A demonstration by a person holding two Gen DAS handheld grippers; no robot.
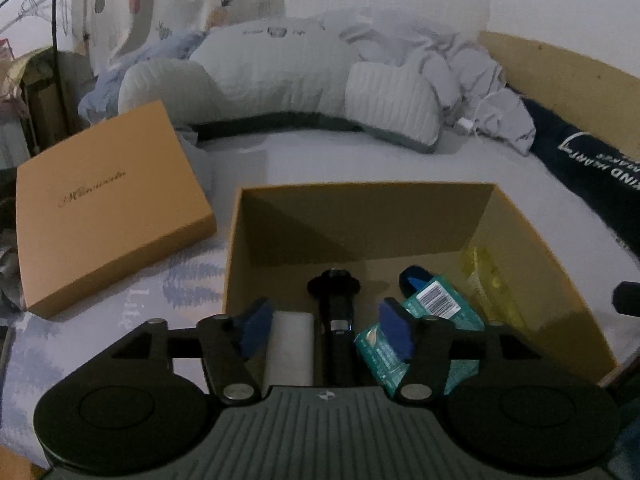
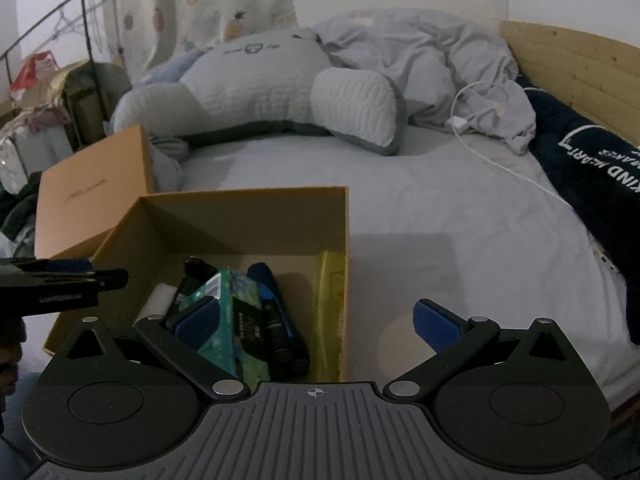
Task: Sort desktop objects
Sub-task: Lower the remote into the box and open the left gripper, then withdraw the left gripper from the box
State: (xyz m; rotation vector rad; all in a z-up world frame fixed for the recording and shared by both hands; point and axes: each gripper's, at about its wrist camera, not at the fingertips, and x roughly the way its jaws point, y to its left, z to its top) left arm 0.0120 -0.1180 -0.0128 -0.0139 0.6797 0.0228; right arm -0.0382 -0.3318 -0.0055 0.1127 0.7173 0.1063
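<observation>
An open tan cardboard box (image 1: 360, 216) sits on the bed and also shows in the right wrist view (image 2: 244, 216). Inside lie a white block (image 1: 290, 348), a black tool (image 1: 336, 312), a teal packet (image 1: 436, 304), a blue-capped item (image 1: 412, 278) and a yellow pouch (image 1: 488, 284). My left gripper (image 1: 326, 330) is open and empty, low over the box's near side. My right gripper (image 2: 316, 320) is open and empty, straddling the box's right wall, with the teal packet (image 2: 232, 320) and yellow pouch (image 2: 330, 300) in front of it.
The box's tan lid (image 1: 108, 208) lies to the left on the bed. A grey pillow (image 2: 260, 92), a rumpled quilt (image 2: 440, 60), a white charging cable (image 2: 492, 160) and a dark blanket (image 2: 592, 184) lie beyond. A wooden headboard (image 2: 572, 56) is at right.
</observation>
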